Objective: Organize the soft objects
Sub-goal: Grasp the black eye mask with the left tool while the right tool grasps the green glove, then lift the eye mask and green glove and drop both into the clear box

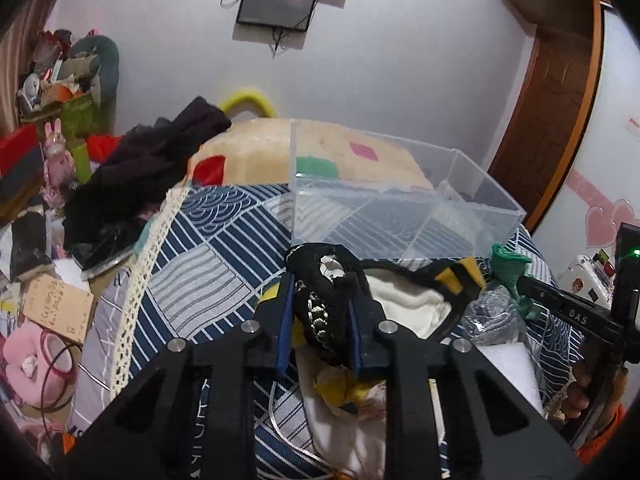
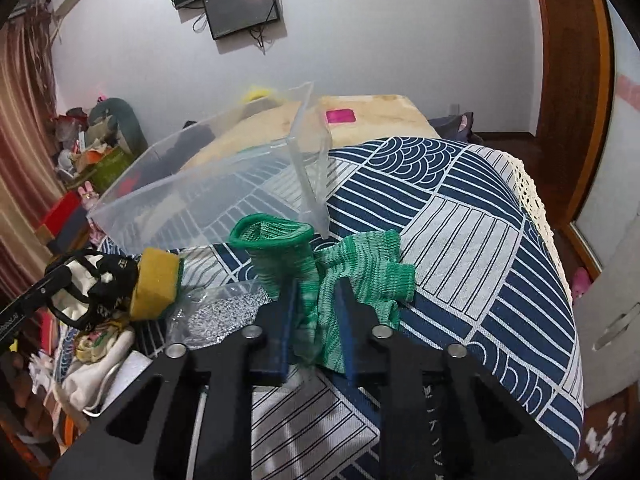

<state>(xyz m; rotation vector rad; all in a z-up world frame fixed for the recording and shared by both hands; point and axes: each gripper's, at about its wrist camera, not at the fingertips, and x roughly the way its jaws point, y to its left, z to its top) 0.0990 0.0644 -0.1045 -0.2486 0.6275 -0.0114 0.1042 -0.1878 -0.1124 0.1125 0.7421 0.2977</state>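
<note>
The clear divided box (image 2: 208, 196) sits on the bed (image 2: 460, 240) at about twelve o'clock from both grippers, just beyond what each holds. The right gripper (image 2: 316, 320) has its fingers pinching a green knitted sock (image 2: 280, 256), whose long axis rises toward eleven o'clock, cuff uppermost and close to the box's near wall. The left gripper (image 1: 320, 316) has its fingers pinching a black fabric piece (image 1: 324, 280), possibly a strap, at its twelve o'clock. The right side looks nearer the box. A yellow sponge (image 2: 154, 286) lies between the two loads.
</note>
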